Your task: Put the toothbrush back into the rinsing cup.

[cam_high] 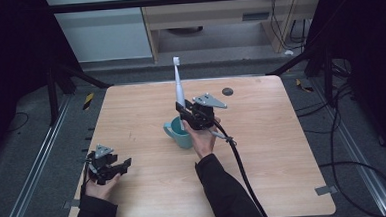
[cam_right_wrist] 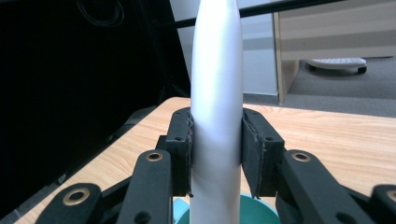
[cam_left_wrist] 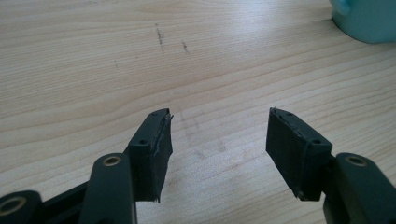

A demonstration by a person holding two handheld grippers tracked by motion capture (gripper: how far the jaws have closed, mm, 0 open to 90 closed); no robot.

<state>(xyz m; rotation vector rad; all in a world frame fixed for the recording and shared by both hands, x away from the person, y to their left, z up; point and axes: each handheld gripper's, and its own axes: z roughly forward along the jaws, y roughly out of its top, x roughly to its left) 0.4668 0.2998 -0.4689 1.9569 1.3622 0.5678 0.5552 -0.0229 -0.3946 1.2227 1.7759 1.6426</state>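
Note:
A white electric toothbrush (cam_high: 179, 86) stands upright, head up, over a teal mug (cam_high: 178, 133) near the table's middle. My right gripper (cam_high: 185, 114) is shut on the toothbrush's handle (cam_right_wrist: 216, 116), both pads pressing its sides, with the mug's rim (cam_right_wrist: 254, 210) just below. Whether the handle's lower end is inside the mug I cannot tell. My left gripper (cam_high: 118, 167) rests at the table's front left, open, with bare wood between its jaws (cam_left_wrist: 217, 154). The mug (cam_left_wrist: 366, 18) shows at the top right corner of the left gripper view.
A small dark round disc (cam_high: 227, 91) lies on the wooden table (cam_high: 283, 149) at the back right. A cable (cam_high: 241, 166) trails from the right gripper toward the front edge. Metal rails and cables run along the floor on both sides.

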